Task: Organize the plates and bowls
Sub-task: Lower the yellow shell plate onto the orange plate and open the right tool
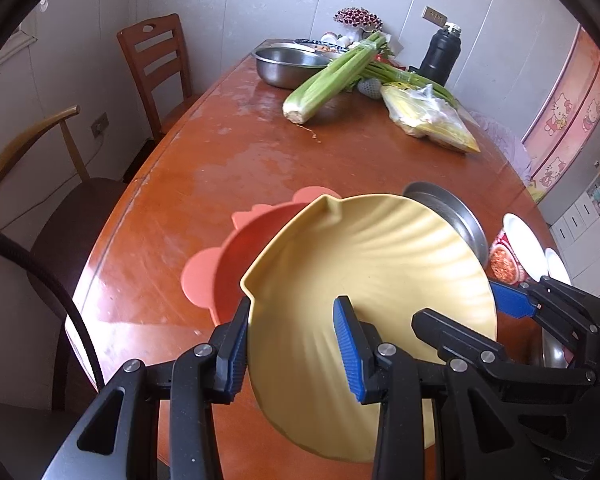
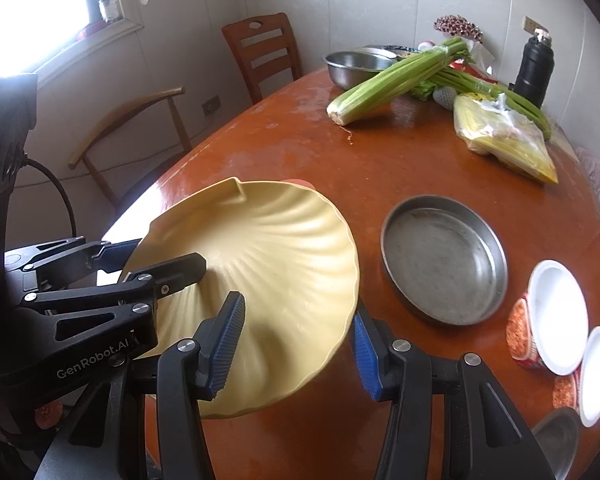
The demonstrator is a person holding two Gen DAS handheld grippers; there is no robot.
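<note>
A yellow shell-shaped plate (image 1: 376,264) hangs tilted above the orange-brown table, held from both sides. My left gripper (image 1: 294,308) is shut on its left rim, one pad outside and one inside the dish. My right gripper (image 2: 298,308) is shut on the opposite rim of the yellow plate (image 2: 268,248). Each gripper shows in the other's view: the right gripper (image 1: 464,308) and the left gripper (image 2: 156,258). A pink scalloped bowl (image 1: 216,264) sits on the table just beyond and below the plate. A round metal pan (image 2: 444,260) lies to the right.
Two white bowls with red patterns (image 2: 556,316) lie tipped at the right edge. Far down the table are a steel bowl (image 1: 288,64), celery (image 1: 332,76), a bagged yellow vegetable (image 1: 428,116) and a black flask (image 1: 440,56). Chairs (image 1: 156,68) stand along the left side.
</note>
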